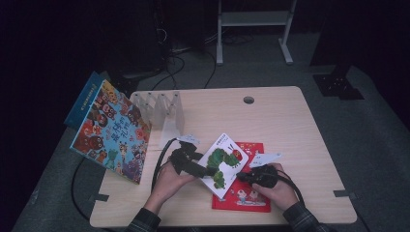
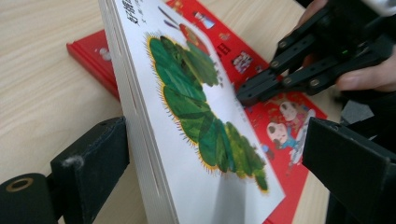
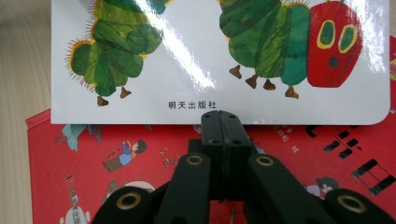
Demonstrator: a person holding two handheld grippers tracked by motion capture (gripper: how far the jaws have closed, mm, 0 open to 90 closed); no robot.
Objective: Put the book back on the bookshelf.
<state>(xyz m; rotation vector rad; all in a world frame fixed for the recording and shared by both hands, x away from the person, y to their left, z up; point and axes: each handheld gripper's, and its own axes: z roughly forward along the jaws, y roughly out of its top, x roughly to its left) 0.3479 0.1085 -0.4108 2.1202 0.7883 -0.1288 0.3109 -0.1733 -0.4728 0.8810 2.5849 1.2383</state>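
White book being lifted off the red book

The white book [image 1: 223, 165] is tipped up on the red book [image 1: 251, 197]; left gripper [image 2: 210, 163] jaws wide around it, right gripper [image 3: 221, 122] jaws closed, nudging its edge. It should be squeezed gently.

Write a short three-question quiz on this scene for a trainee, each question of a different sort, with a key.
1. True or false: the right gripper has its jaws pressed together at the edge of the caterpillar book.
2. What lies flat under the caterpillar book? A) a blue folder B) the red book C) a bare table
3. Fill in: the left gripper has its jaws on either side of the caterpillar book's ____ corner: upper or lower, as the high view shows it.

Key: 1 true; 2 B; 3 lower.
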